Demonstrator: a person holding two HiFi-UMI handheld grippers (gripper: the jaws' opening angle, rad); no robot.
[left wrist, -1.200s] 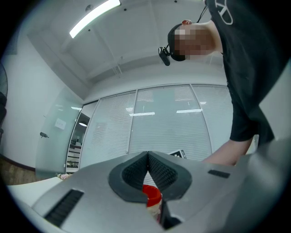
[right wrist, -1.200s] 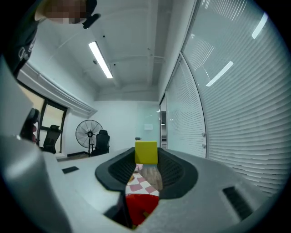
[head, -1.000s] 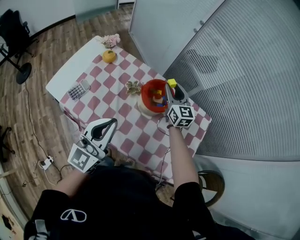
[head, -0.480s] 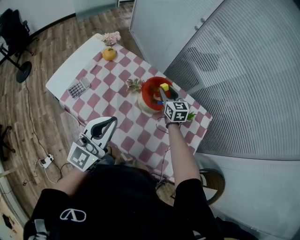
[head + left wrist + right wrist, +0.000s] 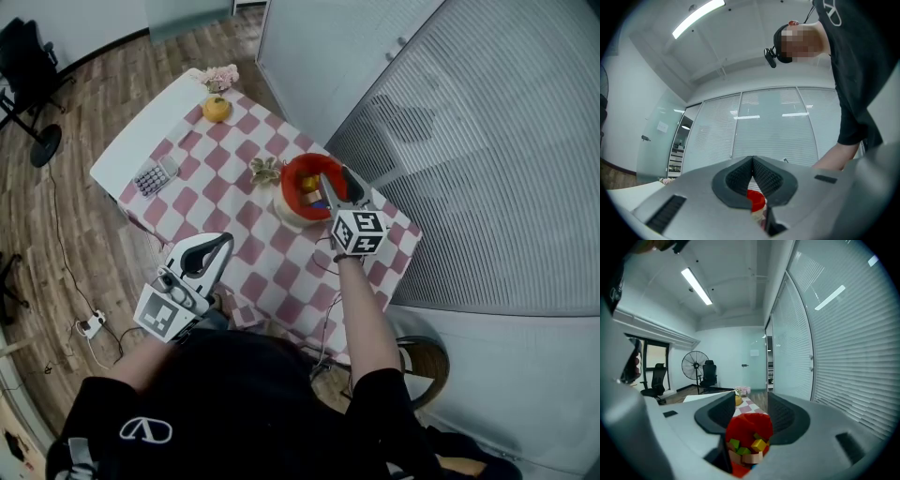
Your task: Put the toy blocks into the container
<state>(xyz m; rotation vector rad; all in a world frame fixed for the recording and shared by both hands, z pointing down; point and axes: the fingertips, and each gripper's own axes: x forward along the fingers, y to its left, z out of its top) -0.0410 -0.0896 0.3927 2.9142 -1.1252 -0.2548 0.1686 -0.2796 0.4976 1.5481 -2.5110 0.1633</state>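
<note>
**Tongs report: right pair released above the container, left pair clenched and idle**

Item 1, right tongs (image 5: 335,184): your jaws stand apart and have just been opening. Nothing sits between the pads. The right gripper view looks through the gap and down into the container.

Item 2, left tongs (image 5: 223,244): closed tip to tip on nothing, held off the near edge of the worktop (image 5: 234,202), lower left of the head view, well apart from the container.

Item 3, container (image 5: 287,187): a red round tub on the checked cloth, right of centre in the head view. It lies directly under and just ahead of your right tongs, so the right hand is by far the nearer. The mouth faces up.

Item 4, toy blocks (image 5: 749,447): small, hard-edged and brightly coloured, heaped loosely inside the tub. A yellow block (image 5: 759,445) lies near the top, with a green block (image 5: 735,443) beside it and a pale piece below.

Judgement: the drop looks complete. Your next move is likely to lift straight up, clear of the rim.
</note>
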